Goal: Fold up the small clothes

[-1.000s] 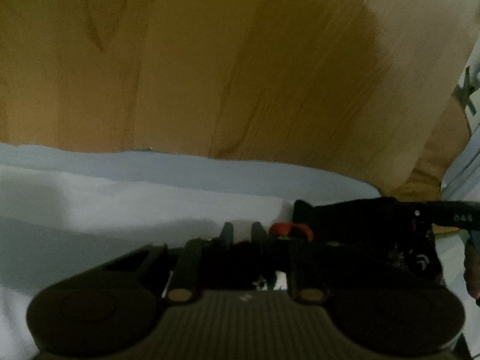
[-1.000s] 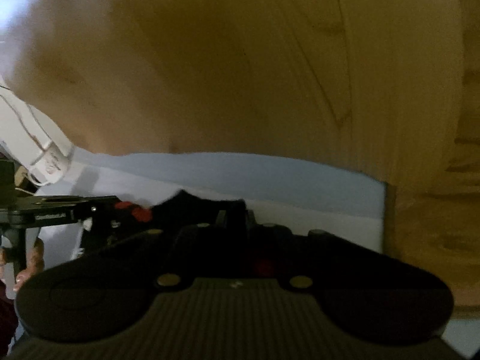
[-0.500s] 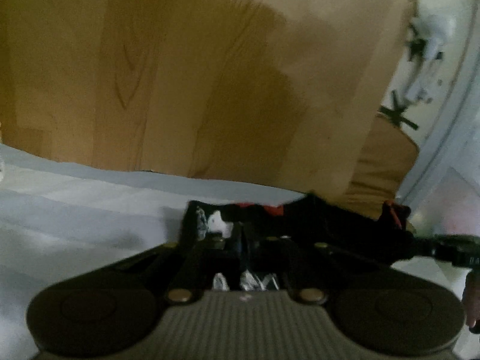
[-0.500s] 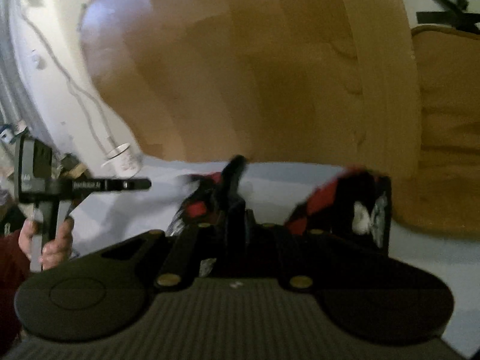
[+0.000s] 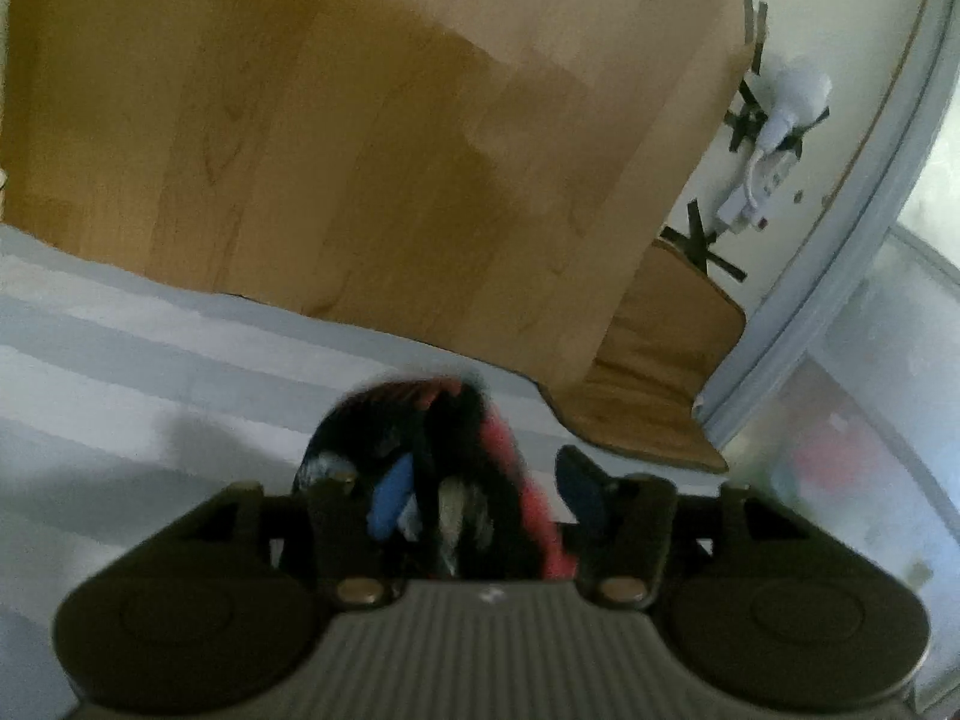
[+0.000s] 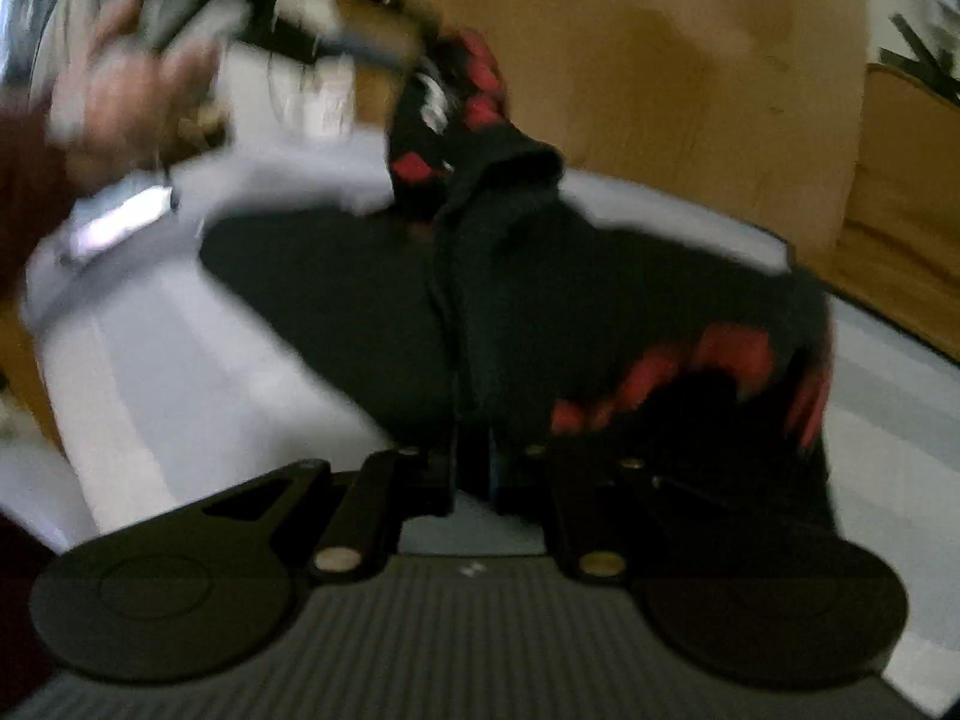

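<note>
The left gripper (image 5: 480,480) has just been opening: its jaws now stand spread, and a bunched fold of the black-and-red garment (image 5: 474,462) sits between them at lower centre of the left wrist view, with blue and pale patches showing in the cloth; whether the pads still touch it is unclear. The right gripper (image 6: 471,468) has its jaws pressed nearly together, pinching a dark fold of the same garment (image 6: 540,300), which spreads from the jaws up through the middle of the right wrist view and droops to the right, where red patches show. The cloth rises toward the upper left of that frame, where the left gripper (image 6: 372,54), blurred, meets its raised end, carried by a hand (image 6: 120,90) with a dark red sleeve (image 6: 24,180) at the left edge. Under the garment lies a pale grey-and-white striped sheet (image 5: 150,360) on a bed. Behind it stands a wooden panel (image 5: 360,150). At the upper right of the left wrist view a white wall (image 5: 840,30) bears black tape crosses (image 5: 702,240) and a white plug with cable (image 5: 774,138).
</note>
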`<state>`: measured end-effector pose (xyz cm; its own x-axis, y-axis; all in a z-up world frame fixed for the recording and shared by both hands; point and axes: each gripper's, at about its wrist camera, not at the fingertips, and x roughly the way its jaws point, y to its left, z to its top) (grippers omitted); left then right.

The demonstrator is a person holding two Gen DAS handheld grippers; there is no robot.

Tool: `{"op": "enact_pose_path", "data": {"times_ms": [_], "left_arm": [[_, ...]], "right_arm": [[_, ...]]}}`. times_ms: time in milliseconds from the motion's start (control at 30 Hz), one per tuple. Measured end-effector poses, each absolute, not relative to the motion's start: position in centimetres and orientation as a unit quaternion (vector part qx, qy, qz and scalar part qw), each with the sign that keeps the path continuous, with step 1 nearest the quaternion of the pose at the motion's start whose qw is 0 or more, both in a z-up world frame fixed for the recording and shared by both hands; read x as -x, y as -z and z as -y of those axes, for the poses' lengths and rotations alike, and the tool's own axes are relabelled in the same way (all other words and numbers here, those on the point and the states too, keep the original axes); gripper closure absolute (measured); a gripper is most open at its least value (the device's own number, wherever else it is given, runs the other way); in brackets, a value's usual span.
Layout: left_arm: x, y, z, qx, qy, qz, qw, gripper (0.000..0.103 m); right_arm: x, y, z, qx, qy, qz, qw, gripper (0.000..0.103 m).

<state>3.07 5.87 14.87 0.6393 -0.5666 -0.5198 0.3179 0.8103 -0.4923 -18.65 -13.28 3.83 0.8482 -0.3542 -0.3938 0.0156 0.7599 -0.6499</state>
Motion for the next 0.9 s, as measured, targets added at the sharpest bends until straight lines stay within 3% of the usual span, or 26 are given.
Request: {"op": "enact_pose_path", "data": {"times_ms": [67, 133, 167, 200, 233, 333, 533, 600, 633, 667, 700, 733, 767, 900], "left_arm": [[-2.2, -14.3, -6.7, 0.193, 0.243, -0.343, 0.887, 0.041], [-1.3, -13.5, -7.9, 0.204, 0.234, -0.341, 0.887, 0.037], [-0.9, -13.1, -8.5, 0.21, 0.229, -0.34, 0.888, 0.031], [-0.6, -12.8, -9.2, 0.218, 0.222, -0.338, 0.888, 0.026], [-0.4, -12.5, -9.8, 0.227, 0.214, -0.336, 0.889, 0.021], [-0.8, -11.3, -11.6, 0.256, 0.195, -0.344, 0.882, 0.017], [-3.1, -9.7, -12.8, 0.278, 0.171, -0.359, 0.874, 0.005], [-4.0, -9.2, -12.9, 0.294, 0.175, -0.365, 0.866, 0.004], [-4.5, -9.1, -12.6, 0.296, 0.178, -0.365, 0.865, 0.007], [-5.0, -9.0, -12.1, 0.293, 0.18, -0.366, 0.865, 0.023], [-5.5, -8.9, -11.5, 0.288, 0.187, -0.373, 0.862, 0.039], [-6.1, -8.7, -11.0, 0.287, 0.197, -0.388, 0.854, 0.073], [-6.7, -8.4, -10.6, 0.29, 0.205, -0.406, 0.842, 0.088], [-4.6, -9.3, -11.3, 0.3, 0.209, -0.409, 0.836, 0.088]], "right_arm": [[18.6, -5.9, 12.9, 0.297, 0.07, -0.264, 0.915, 0.082], [19.0, -8.4, 11.9, 0.277, 0.032, -0.224, 0.934, 0.067], [18.7, -9.5, 11.2, 0.27, 0.025, -0.204, 0.941, 0.055], [18.0, -10.3, 10.8, 0.266, 0.023, -0.189, 0.945, 0.05], [16.7, -11.1, 10.5, 0.263, 0.021, -0.178, 0.948, 0.049], [12.1, -11.4, 10.1, 0.249, 0.013, -0.168, 0.954, 0.048], [6.0, -7.1, 7.9, 0.266, 0.005, -0.211, 0.941, 0.045], [5.7, -5.3, 6.9, 0.305, 0.02, -0.211, 0.929, 0.035], [5.2, -4.4, 6.6, 0.332, 0.041, -0.21, 0.919, 0.034], [4.7, -3.7, 6.4, 0.355, 0.06, -0.211, 0.909, 0.037], [4.2, -3.4, 6.3, 0.37, 0.072, -0.216, 0.901, 0.056], [3.7, -3.2, 6.4, 0.384, 0.082, -0.223, 0.892, 0.075], [3.8, -3.4, 6.4, 0.389, 0.091, -0.223, 0.889, 0.091], [7.9, -5.8, 4.8, 0.4, 0.05, -0.212, 0.891, 0.091]]}}
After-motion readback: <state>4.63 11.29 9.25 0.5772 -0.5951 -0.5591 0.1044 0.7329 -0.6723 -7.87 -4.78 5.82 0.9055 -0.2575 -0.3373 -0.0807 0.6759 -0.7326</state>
